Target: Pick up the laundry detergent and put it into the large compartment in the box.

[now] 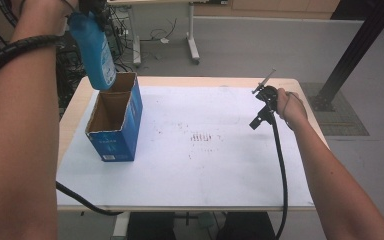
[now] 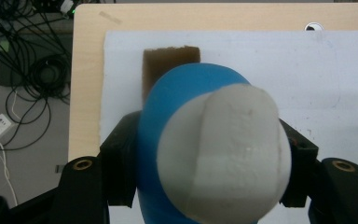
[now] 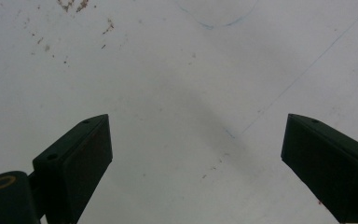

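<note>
A blue bottle (image 1: 95, 50) with a white cap (image 2: 223, 156) hangs upright over the back end of an open blue cardboard box (image 1: 115, 122). My left gripper (image 1: 91, 6) is shut on it near the cap, and its black jaws press both sides of the blue body (image 2: 168, 107). The bottle's lower end sits level with the box's rim; a brown box flap (image 2: 170, 65) shows beyond it. My right gripper (image 1: 262, 107) rests over the right side of the white sheet (image 1: 205, 160), open, with bare sheet between its jaws (image 3: 196, 158).
The white sheet covers a wooden table (image 1: 75, 107) and has small brown specks (image 1: 202, 137) near its middle. Cables (image 2: 32, 74) lie on the floor to the left. A table leg (image 1: 192, 47) stands behind, and a black frame post (image 1: 355, 50) at the far right.
</note>
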Demonstrator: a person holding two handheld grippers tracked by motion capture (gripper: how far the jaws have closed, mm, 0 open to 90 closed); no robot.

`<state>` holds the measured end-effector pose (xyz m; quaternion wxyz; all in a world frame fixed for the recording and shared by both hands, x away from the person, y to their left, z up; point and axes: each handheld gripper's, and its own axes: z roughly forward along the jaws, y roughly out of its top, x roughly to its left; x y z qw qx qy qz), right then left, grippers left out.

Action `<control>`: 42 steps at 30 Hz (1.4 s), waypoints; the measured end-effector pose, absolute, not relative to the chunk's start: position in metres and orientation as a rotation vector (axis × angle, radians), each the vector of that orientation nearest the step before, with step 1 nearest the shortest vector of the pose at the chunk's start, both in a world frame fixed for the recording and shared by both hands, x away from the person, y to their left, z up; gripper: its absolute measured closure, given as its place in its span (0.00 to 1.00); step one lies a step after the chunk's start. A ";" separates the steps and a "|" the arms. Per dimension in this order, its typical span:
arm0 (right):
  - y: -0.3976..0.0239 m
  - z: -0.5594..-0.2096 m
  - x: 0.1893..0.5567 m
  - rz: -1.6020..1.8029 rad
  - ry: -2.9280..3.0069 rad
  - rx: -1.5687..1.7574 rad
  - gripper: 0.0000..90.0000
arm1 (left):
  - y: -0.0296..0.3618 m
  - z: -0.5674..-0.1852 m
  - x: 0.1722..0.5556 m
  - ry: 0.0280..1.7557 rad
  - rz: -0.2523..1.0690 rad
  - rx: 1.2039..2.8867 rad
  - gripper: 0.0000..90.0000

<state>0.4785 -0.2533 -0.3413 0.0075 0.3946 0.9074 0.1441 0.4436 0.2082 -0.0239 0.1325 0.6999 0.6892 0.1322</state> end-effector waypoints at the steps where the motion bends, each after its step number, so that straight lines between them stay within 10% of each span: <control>1: -0.254 -0.341 0.478 0.448 2.836 1.234 0.09 | 0.210 -0.025 0.444 2.001 0.380 2.033 0.42; 42: -0.255 -0.342 0.477 0.457 2.831 1.252 0.09 | 0.228 -0.133 0.454 2.039 0.231 2.093 0.42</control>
